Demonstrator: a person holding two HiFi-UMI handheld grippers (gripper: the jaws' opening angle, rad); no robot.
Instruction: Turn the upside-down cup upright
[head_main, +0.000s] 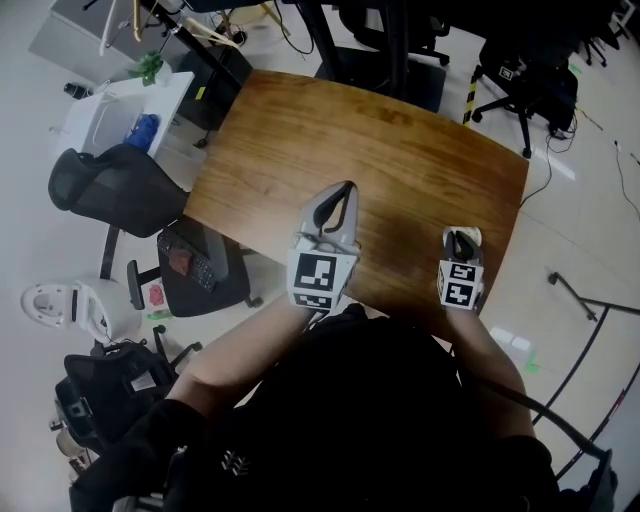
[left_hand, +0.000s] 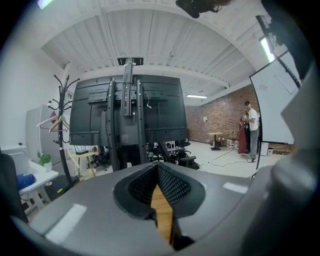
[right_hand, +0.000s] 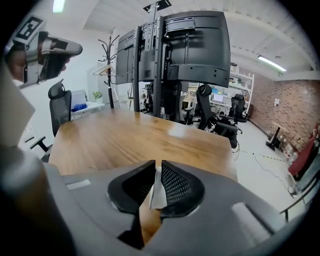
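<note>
- Office floor runs all round the brown wooden table, and a tall black screen stand rises beyond its far edge.
- Far left, off the table's side, there's a black mesh office chair with a white side table behind it.
- Over to the left gripper: it hangs above the near half of the table, pointing almost level. Its jaws meet at the tips with nothing between them, and only wood shows through the gap lower down.
- Then the right gripper, at the table's near right edge and tilted downward. Its jaws are nearly together, pinching a thin white wall.
- That wall belongs to the white cup, sitting right at those tips. I cannot tell which way up it stands.
</note>
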